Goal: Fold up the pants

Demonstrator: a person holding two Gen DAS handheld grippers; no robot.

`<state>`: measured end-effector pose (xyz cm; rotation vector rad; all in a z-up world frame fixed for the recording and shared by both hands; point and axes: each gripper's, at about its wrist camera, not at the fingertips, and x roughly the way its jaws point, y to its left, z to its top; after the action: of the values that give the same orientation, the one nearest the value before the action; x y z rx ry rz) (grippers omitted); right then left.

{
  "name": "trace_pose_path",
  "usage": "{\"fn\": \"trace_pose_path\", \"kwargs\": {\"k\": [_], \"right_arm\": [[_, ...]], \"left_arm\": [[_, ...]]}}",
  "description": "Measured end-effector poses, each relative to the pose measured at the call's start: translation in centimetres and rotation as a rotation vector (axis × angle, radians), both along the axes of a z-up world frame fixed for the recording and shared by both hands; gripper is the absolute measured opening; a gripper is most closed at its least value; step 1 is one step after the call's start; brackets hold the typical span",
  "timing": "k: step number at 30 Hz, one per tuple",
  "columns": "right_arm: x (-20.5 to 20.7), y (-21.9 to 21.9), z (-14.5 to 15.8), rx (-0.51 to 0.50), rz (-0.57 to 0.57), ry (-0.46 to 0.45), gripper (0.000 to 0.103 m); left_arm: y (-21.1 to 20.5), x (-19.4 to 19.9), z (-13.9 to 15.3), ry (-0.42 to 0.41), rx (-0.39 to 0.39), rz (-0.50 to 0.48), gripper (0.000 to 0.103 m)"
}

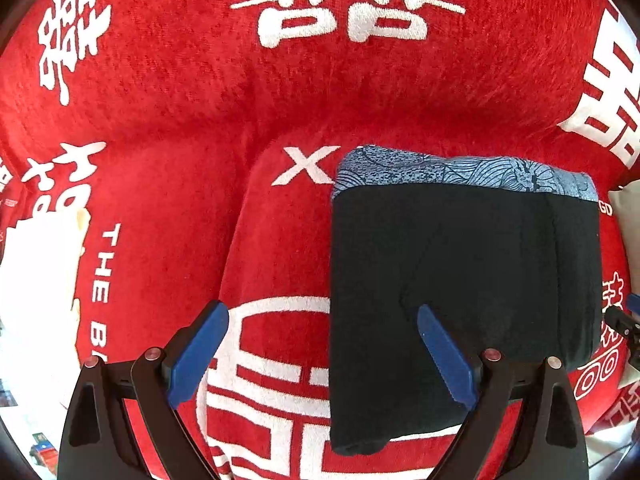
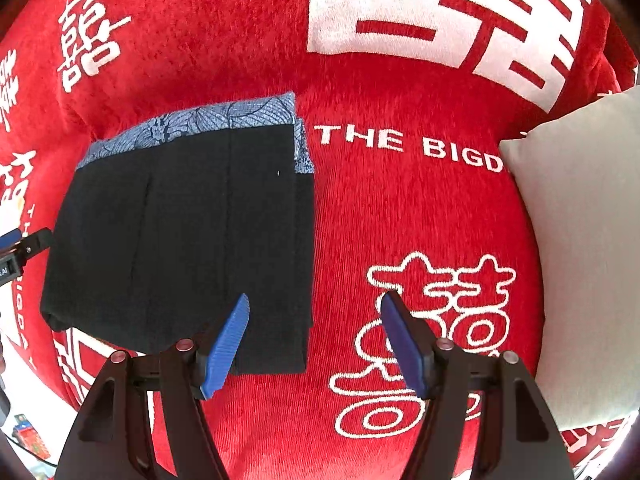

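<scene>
The pants [image 1: 460, 280] lie folded into a compact dark rectangle on a red blanket [image 1: 200, 100], with a blue patterned band [image 1: 460, 174] showing along the far edge. My left gripper [image 1: 322, 350] hangs over the bundle's left edge, open, its blue pads wide apart and nothing between them. In the right wrist view the same pants [image 2: 180, 240] lie left of centre. My right gripper [image 2: 314, 344] hovers over their right near corner, open and empty. The left gripper's tip [image 2: 24, 246] shows at that view's left edge, and the right gripper's tip [image 1: 624, 324] at the other view's right edge.
The red blanket [image 2: 400, 220] carries large white characters and lettering. A pale grey cushion [image 2: 584, 248] lies at the right. A white cushion-like thing [image 1: 36, 276] sits at the left. The blanket's near edge drops off toward a light floor with small items.
</scene>
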<state>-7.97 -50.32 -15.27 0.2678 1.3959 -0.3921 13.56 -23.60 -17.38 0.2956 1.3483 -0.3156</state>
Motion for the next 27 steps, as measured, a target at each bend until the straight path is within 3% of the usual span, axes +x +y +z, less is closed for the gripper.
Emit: {"fn": "trace_pose_path", "kwargs": {"k": [5, 9, 13, 16, 22, 27], "right_arm": [[-0.1, -1.6, 0.2, 0.074, -0.035, -0.053, 0.072], [-0.8, -3.5, -0.2, 0.212, -0.093, -0.119, 0.072], [-1.5, -5.7, -1.1, 0.374, -0.144, -0.188, 0.072], [-1.4, -6.6, -1.5, 0.428, -0.119, -0.218, 0.072], [-0.5, -7.5, -3.6, 0.538, -0.107, -0.232, 0.072], [0.3, -7.8, -5.7, 0.658, -0.099, -0.237, 0.072]], "left_arm": [[-0.2, 0.4, -0.6, 0.029, -0.019, -0.006, 0.096], [-0.2, 0.7, -1.0, 0.038, -0.025, -0.007, 0.096], [0.2, 1.5, -1.1, 0.08, -0.101, -0.022, 0.096], [0.8, 2.4, -1.7, 0.155, -0.204, -0.052, 0.096], [0.7, 3.1, -3.6, 0.229, -0.215, -0.108, 0.096], [1.0, 3.9, -4.9, 0.315, -0.318, -0.082, 0.096]]}}
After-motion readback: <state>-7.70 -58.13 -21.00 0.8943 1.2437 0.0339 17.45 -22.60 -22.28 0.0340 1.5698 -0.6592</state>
